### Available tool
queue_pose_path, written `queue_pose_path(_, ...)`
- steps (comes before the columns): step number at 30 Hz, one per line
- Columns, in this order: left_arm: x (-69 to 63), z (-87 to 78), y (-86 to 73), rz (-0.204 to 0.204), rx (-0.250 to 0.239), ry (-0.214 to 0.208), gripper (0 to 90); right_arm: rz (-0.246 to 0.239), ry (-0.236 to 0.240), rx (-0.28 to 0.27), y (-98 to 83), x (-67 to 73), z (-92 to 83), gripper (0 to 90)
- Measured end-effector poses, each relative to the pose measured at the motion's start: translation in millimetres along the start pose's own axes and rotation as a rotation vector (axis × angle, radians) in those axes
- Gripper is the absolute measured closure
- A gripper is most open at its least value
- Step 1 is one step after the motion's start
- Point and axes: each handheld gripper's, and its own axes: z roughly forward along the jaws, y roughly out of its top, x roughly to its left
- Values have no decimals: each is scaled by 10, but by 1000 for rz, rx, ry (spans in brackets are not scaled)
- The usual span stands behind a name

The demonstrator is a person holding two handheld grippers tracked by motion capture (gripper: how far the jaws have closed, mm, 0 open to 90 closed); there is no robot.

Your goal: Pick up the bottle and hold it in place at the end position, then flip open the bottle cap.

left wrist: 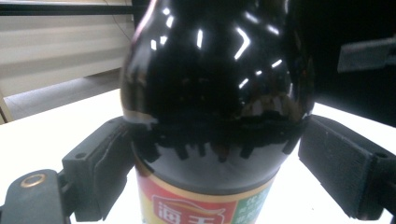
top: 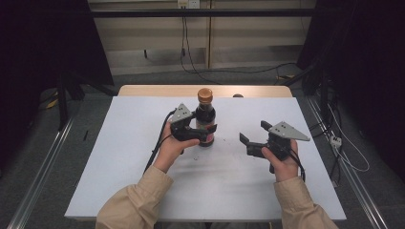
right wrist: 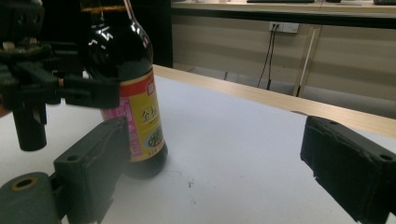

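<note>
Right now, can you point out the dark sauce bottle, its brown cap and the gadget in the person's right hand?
bottle point(top: 206, 125), high view, on its dark body.
cap point(top: 205, 94), high view, on its top.
right gripper point(top: 251, 133), high view, midway between its open jaws.

The light comes from above and is soft. The white table point(top: 143, 181) looks bright, but the room around its edges is dark. White shiny spots glare on the dark bottle point(left wrist: 210, 84). Up close, the bottle is a bit blurry. Shadows on the table are faint and small.
</note>
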Motion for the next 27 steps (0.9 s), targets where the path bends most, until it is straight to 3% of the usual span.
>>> queue_pose_path(3,0,13,-6,18,16,6,121,0,1,3,46,-12,29,80)
queue_pose_path(7,20,16,-18,18,26,13,175,37,9,-2,82,-14,76,82)
queue_pose_path(18,38,-14,0,6,11,5,215,6,11,15,190,33,193,83)
queue_pose_path(23,41,17,-20,22,17,12,222,1,13,15,243,47,237,83)
queue_pose_path(27,56,19,-27,22,15,19,280,-13,19,21,298,75,280,82)
